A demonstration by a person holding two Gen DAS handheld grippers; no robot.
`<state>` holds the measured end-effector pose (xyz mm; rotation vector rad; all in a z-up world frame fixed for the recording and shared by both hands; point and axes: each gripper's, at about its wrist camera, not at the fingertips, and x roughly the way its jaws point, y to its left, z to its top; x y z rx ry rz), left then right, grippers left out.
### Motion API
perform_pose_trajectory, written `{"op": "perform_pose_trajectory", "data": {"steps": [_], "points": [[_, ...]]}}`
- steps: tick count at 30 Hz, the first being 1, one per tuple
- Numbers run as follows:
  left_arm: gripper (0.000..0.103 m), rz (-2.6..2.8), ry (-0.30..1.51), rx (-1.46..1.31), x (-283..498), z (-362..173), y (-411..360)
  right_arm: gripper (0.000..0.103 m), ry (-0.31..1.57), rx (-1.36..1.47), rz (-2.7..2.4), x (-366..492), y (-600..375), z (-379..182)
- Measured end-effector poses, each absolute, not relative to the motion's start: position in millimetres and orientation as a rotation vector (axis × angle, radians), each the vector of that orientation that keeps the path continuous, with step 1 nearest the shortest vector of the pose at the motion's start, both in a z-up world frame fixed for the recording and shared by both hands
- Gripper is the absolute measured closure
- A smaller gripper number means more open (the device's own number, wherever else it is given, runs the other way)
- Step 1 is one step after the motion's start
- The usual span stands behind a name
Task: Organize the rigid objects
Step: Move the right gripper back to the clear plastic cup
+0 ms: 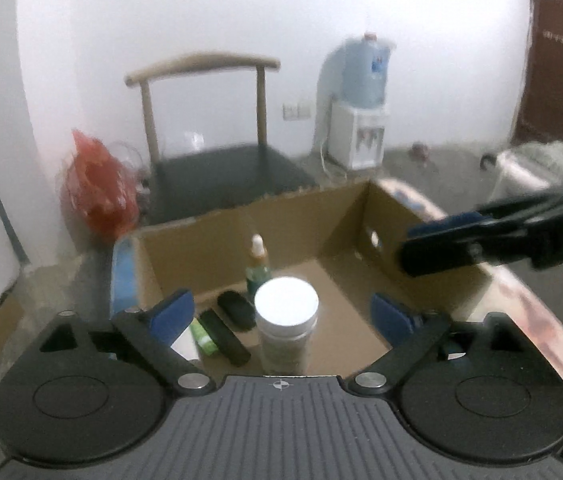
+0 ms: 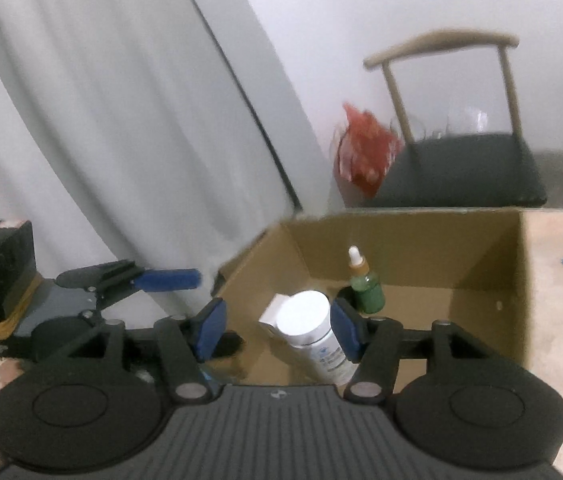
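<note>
Bottles stand upright in cardboard box (image 1: 217,240) w/ white-lid jar (image 1: 286,302) nearest, so left claw (image 1: 283,314) & right claw (image 2: 277,330) hang apart, empty.

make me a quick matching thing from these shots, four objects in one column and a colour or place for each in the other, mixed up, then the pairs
Things:
1. white-lidded jar
2. dropper bottle
3. chair
4. plastic bag

Descriptions:
A. red, on the floor beside the chair
B. green, standing upright in the cardboard box
C. black seat, behind the box
D. in the box, nearest the cameras

Pairs: 1-D, 2-B, 3-C, 4-A
</note>
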<state>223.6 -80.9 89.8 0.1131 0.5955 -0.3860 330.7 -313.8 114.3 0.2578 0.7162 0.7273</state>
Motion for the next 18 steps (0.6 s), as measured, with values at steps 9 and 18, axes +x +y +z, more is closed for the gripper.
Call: {"op": "perform_pose_trajectory", "data": {"steps": [9,18], "points": [[0.001,-0.352,0.458,0.038,136.1,93.4,-48.9,0.038,0.609,0.376,0.703,247.3,-362.9,113.6],[0.001,-0.322,0.503,-0.027,119.8,44.5,-37.2,0.039,0.693,0.472,0.682,234.6,-351.7,66.8]]}}
